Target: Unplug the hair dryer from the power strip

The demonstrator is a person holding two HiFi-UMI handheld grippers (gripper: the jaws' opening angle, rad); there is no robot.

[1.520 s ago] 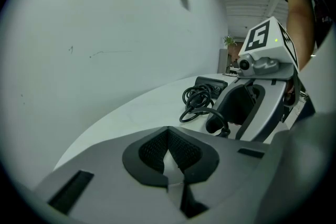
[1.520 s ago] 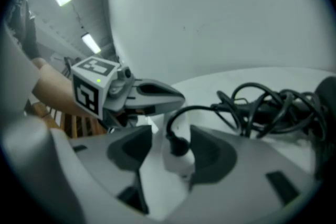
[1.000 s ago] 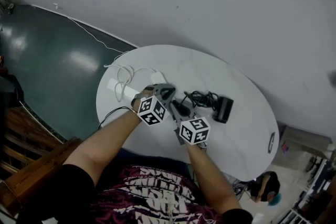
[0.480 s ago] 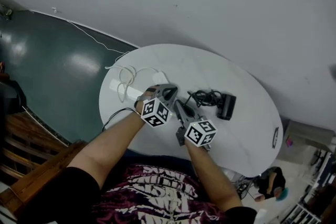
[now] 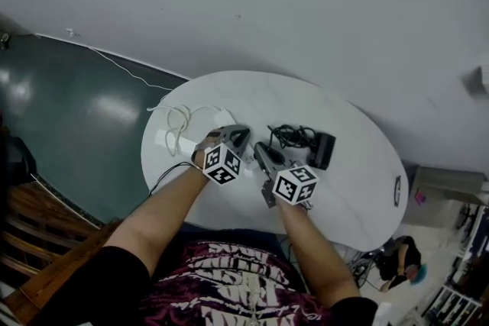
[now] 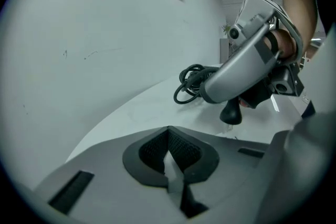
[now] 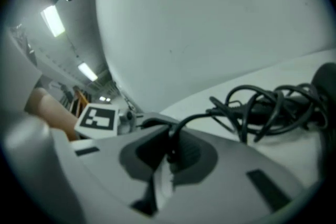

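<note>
My two bare forearms reach out over the near edge of the table (image 5: 359, 202), side by side, with the two tools angled towards each other at the tips. My left tool (image 5: 240, 136) tilts steeply down at the tabletop, well to the left of the hair dryer (image 5: 322, 150) as I look down. Its jaws are clenched together, and I see nothing between the pads. My right tool (image 5: 260, 148) sits between the left one and the hair dryer and slopes down more gently. It is clenched on the black cord (image 7: 262, 105), just where the cord meets the plug (image 6: 231, 113). From the left tool's view, the plug hangs under my right tool with its prongs clear of the table.

The one hair dryer lies flat on the table, beyond and to the right of my right tool. Its cord is bunched in a single tangle just to its left. Further left of the hair dryer, past my left tool, a loose loop of white cable (image 5: 180, 118) lies on the table. I cannot make out the power strip against the white top.

In all there are two tools, one hair dryer, one plug, one black cord and one table.
</note>
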